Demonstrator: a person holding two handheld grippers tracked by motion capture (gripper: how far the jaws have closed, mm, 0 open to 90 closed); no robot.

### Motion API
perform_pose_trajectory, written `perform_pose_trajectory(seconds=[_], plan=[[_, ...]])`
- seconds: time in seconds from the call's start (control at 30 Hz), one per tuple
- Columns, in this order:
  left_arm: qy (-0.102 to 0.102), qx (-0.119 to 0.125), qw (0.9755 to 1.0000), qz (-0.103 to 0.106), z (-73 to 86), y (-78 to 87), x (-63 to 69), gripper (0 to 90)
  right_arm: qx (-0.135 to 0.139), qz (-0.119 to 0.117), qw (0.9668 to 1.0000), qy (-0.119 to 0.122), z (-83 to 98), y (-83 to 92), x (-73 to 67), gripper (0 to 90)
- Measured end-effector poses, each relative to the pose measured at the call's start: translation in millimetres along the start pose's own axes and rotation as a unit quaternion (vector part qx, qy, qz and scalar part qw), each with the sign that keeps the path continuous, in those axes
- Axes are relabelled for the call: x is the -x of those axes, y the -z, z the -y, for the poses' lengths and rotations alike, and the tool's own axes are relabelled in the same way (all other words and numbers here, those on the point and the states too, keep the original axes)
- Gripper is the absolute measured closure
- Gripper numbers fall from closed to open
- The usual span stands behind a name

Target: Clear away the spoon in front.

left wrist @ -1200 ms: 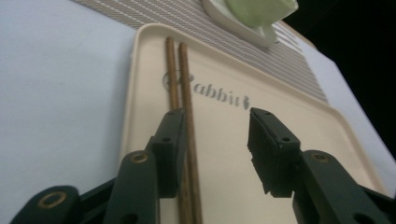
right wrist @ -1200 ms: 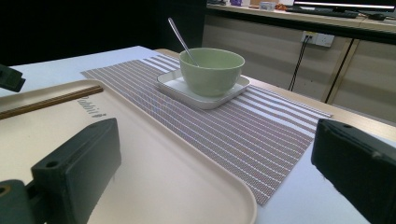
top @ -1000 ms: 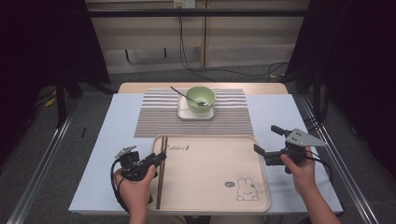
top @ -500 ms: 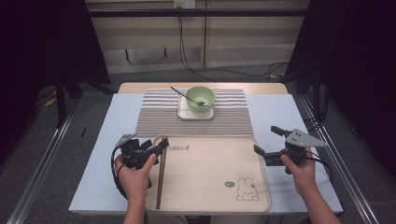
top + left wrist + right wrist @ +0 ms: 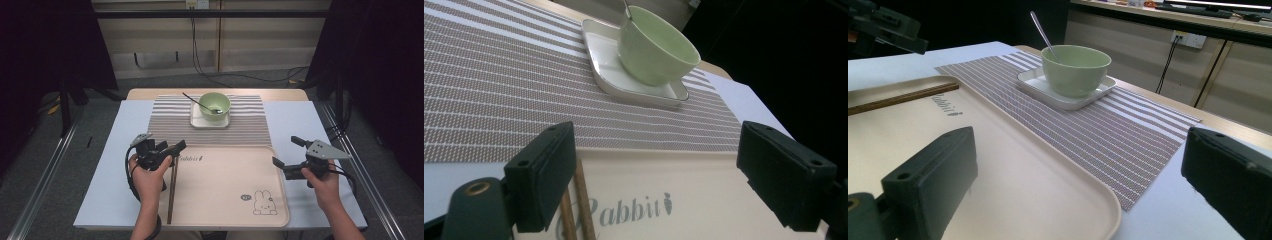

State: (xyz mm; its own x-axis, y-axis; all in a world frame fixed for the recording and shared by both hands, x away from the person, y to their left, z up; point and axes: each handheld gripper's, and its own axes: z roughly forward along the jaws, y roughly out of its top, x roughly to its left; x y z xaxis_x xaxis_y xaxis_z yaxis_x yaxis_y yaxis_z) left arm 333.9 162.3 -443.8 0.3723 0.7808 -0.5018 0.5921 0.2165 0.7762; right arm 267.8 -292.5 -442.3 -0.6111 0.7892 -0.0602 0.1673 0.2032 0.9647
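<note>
The left gripper (image 5: 169,151) hangs over the tray's (image 5: 225,200) far left corner, about 8 o'clock from the worktop (image 5: 120,130) centre. Its jaws have just been opening and stand wide apart with nothing pressed between them. The chopsticks (image 5: 172,187) lie on the tray along its left edge, running from 12 to 6 o'clock, free of the gripper.

The left gripper view adds detail: the upper ends of the chopsticks (image 5: 576,200) show just beside the left jaw, next to the printed word "Rabbit" (image 5: 629,210).

The right gripper (image 5: 287,157) hovers at the tray's right edge, about 4 o'clock, jaws spread and empty.

The green bowl (image 5: 215,105) stands on a white square dish (image 5: 210,120) on the striped mat (image 5: 170,120) at 12 o'clock, a spoon (image 5: 192,99) leaning in it. The right gripper view shows a wall socket (image 5: 1187,38) and cables beyond the worktop. The high view alone shows the rabbit drawing (image 5: 264,202) at the tray's near right corner.
</note>
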Motion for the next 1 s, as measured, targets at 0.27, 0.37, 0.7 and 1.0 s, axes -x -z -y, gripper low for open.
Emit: perform_pose_trajectory(seconds=[0.27, 0.37, 0.7, 1.0], plan=[[-0.017, -0.002, 0.9998, 0.007, -15.8, -14.9, 2.7, 14.3, 0.0, 0.001, 1.0, 0.002, 0.1, 0.1, 0.2, 1.2], [-0.008, 0.002, 0.9999, 0.012, -22.4, -24.3, 4.9, 13.3, -0.001, -0.001, 1.0, 0.0, 0.1, 0.4, 0.3, 1.2], [-0.01, 0.006, 0.9999, 0.005, -34.8, -44.2, 3.1, 11.8, 0.0, 0.0, 1.0, 0.002, -0.3, 0.6, 0.7, 1.2], [-0.015, 0.016, 0.9998, 0.005, -44.6, -63.5, 0.4, 10.0, -0.002, 0.001, 1.0, 0.004, 0.1, 0.1, 0.7, 1.2]])
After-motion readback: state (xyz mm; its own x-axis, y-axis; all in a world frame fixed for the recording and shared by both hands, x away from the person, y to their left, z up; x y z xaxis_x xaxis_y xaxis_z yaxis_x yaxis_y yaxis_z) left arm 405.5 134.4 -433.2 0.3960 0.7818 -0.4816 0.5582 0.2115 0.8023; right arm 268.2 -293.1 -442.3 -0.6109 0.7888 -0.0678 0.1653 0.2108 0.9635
